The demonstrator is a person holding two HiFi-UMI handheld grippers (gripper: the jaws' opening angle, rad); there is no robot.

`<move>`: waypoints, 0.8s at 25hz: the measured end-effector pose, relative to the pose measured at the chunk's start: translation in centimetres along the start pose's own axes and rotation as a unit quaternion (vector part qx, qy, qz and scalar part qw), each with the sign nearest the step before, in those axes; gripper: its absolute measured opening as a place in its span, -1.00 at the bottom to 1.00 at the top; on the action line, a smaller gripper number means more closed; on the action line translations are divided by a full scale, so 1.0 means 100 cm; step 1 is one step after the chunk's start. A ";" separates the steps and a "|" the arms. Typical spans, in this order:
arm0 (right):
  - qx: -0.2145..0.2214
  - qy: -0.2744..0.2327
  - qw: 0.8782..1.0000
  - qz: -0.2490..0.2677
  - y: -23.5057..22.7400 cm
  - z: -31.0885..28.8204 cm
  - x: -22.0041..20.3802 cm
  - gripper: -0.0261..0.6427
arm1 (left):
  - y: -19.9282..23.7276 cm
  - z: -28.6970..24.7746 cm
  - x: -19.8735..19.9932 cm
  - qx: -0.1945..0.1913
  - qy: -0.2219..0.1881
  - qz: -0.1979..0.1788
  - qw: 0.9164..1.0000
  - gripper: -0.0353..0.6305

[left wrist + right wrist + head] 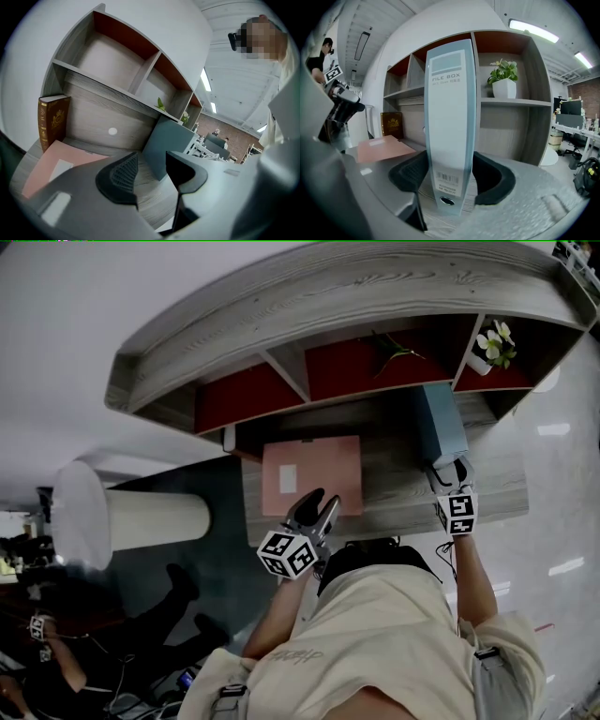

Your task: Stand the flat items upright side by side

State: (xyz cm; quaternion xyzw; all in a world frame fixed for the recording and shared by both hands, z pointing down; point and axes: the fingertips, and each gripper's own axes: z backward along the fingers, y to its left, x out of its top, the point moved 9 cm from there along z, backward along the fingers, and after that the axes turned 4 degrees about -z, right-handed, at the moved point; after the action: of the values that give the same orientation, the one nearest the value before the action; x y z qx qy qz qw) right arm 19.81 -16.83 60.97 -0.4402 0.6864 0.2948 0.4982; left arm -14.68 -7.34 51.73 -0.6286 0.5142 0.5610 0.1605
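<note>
Right tool [450, 164] clamps upright file box [450, 108] between its pads.

The spine of the upright grey-blue file box [450, 126] bears the printed words "FILE BOX" near its top, with a smaller line beneath that is too fine to read. Low on the same spine sits a barcode label [448, 180] with illegible digits. The brown book [392, 124] shows a gold emblem, its lettering unreadable.

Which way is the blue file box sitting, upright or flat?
Upright. The file box stands on end on the desk, its labelled spine vertical.
</note>
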 end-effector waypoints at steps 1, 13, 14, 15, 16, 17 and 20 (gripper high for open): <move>0.001 -0.003 1.000 0.000 0.000 -0.003 0.002 -0.05 | 0.000 -0.001 0.001 0.001 0.001 0.000 1.000 -0.28; 0.005 -0.008 1.000 -0.004 -0.005 -0.016 0.009 -0.02 | 0.004 -0.020 0.019 0.002 0.005 -0.007 1.000 -0.28; 0.003 -0.007 1.000 -0.002 -0.006 -0.015 0.009 -0.01 | 0.003 -0.021 0.020 0.001 0.004 -0.009 1.000 -0.28; 0.000 -0.006 1.000 0.004 -0.007 -0.014 0.009 0.00 | 0.002 -0.021 0.021 0.001 0.004 -0.010 1.000 -0.28; -0.004 -0.004 1.000 0.011 -0.008 -0.013 0.010 0.01 | 0.002 -0.021 0.021 0.001 0.003 -0.011 1.000 -0.28; -0.008 -0.003 1.000 0.018 -0.008 -0.013 0.011 0.04 | 0.003 -0.020 0.021 0.001 0.002 -0.010 1.000 -0.28; -0.019 0.007 1.000 0.022 -0.007 -0.008 0.011 0.13 | 0.008 -0.013 0.016 -0.003 0.005 -0.001 1.000 -0.28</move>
State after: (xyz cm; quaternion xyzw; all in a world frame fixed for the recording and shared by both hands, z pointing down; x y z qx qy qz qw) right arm 20.03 -18.14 60.21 -0.4363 0.6936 0.3153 0.4788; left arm -14.87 -9.40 51.07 -0.6322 0.5127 0.5592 0.1572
